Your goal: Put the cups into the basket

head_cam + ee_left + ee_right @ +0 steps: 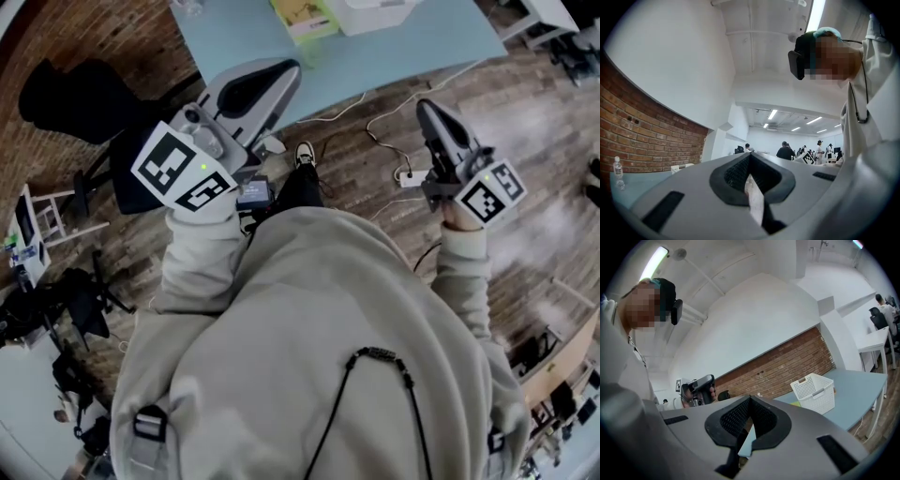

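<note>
No cup shows in any view. The white slotted basket (813,392) stands on the light blue table (862,390), next to something yellow (796,403); in the head view the basket (375,11) is at the top edge on the table (412,47). My left gripper (292,67) is held level in front of my body, short of the table's near edge, its jaws together with nothing between them (750,154). My right gripper (424,105) hangs over the wooden floor, also shut and empty (750,398). The right gripper view also catches the left gripper (698,386) in my hand.
A black office chair (75,98) stands at the left by the table. White cables (394,112) and a power strip (409,176) lie on the wood floor ahead. A clear bottle (618,168) stands on the table near the brick wall (642,140). Several people (787,150) stand far off.
</note>
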Tool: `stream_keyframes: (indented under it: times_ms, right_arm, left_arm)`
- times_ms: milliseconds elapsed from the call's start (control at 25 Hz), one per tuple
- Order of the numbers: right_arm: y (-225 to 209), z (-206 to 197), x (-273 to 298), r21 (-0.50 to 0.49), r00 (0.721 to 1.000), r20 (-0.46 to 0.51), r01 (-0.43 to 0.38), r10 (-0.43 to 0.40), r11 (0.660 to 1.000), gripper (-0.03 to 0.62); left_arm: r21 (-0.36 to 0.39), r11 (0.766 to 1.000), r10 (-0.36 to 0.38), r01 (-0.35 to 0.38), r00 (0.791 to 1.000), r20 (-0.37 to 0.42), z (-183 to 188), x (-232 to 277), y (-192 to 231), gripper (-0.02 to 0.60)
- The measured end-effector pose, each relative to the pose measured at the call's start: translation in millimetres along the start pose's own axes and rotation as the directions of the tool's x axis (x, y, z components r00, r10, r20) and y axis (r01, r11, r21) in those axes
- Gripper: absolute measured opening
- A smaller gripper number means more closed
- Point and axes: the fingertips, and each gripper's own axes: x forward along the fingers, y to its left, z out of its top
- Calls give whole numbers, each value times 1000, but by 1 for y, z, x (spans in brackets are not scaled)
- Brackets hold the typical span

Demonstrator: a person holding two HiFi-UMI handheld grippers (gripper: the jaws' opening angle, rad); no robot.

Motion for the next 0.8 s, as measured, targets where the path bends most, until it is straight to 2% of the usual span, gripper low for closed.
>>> stream_keyframes:
  times_ms: [200, 360, 560, 680, 800]
  right_arm:
    - [-38, 17, 73, -9, 999, -29, -17, 17, 1000, 11]
    - [-49, 32, 132, -37, 997, -63, -49, 47, 998, 11]
    - [-67, 37, 191, -20, 995, -90, -55, 53, 998, 11]
    - [-75, 39, 213, -38, 992, -119, -47, 42, 998, 11]
    - [-90, 32, 229, -13, 990, -141, -33, 31, 999, 11]
  left_arm:
    - [-42, 999, -30, 29, 999, -20, -6, 29, 74, -2]
    - [-50, 998, -35, 33, 999, -21, 2, 42, 127, -2]
    - [-75, 997, -26, 25, 999, -22, 7, 46, 189, -3]
    - [-97, 995, -40, 37, 999, -28, 2, 53, 213, -3]
    - [-112, 992, -62, 57, 997, -41, -6, 58, 229, -3]
